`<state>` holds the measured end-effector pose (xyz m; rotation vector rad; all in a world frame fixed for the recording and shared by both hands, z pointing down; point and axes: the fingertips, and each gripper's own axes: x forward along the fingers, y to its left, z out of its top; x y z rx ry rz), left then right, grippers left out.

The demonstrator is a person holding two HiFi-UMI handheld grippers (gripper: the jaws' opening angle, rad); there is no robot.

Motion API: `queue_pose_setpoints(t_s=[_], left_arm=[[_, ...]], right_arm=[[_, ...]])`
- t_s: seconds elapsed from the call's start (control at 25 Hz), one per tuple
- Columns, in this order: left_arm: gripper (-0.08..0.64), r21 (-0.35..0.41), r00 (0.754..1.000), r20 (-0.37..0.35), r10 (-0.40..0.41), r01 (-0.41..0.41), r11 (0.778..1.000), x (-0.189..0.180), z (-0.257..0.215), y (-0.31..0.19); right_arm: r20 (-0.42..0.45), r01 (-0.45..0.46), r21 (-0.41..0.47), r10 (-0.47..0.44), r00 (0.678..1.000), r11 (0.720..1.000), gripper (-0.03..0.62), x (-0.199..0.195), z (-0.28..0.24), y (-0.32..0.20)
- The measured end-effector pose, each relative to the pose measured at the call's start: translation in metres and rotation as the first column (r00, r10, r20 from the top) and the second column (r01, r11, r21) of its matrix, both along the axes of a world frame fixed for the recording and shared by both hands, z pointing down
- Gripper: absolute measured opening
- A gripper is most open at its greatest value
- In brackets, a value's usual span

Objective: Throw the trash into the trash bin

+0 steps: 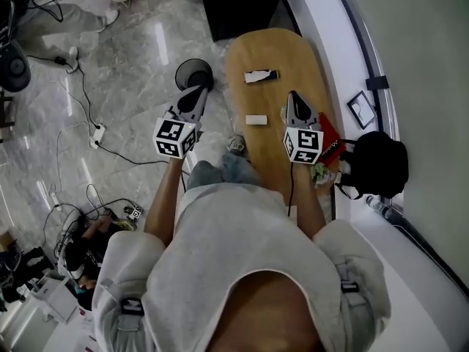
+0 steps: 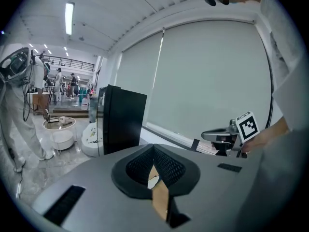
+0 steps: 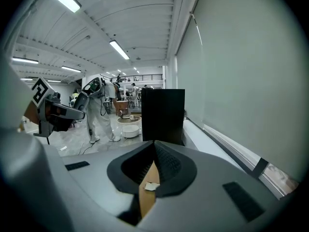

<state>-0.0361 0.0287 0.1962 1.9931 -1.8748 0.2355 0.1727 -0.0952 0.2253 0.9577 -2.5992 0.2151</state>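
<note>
Small flat white trash (image 1: 256, 119), wooden table (image 1: 293, 50)

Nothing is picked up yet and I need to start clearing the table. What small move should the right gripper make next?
Probably open the right gripper first: its jaws are together with nothing between them. Then ease it toward the small white scrap, which lies free on the wooden table a little to its left, with open space around it.

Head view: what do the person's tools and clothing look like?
The left tool and right tool are grey wedges with black tips, each carrying a white cube of black square markers. A thin dark cable trails from the right one. The person wears a light grey short-sleeved shirt.
</note>
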Motion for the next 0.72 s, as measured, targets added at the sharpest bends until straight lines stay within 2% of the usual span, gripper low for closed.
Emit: queue_pose_setpoints(t_s=[0.28, 0.72], left_arm=[[0.017, -0.059, 0.999, -0.034, -0.021, 0.019, 0.998, -0.006, 0.033, 0.002], [0.017, -0.101, 0.994, -0.105, -0.036, 0.026, 0.995, -0.018, 0.088, 0.013]], right_arm=[[-0.029, 0.025, -0.061, -0.027, 0.999, 0.998, 0.031, -0.011, 0.033, 0.001], [-0.111, 0.030, -0.134, -0.045, 0.993, 0.991, 0.031, -0.018, 0.083, 0.024]])
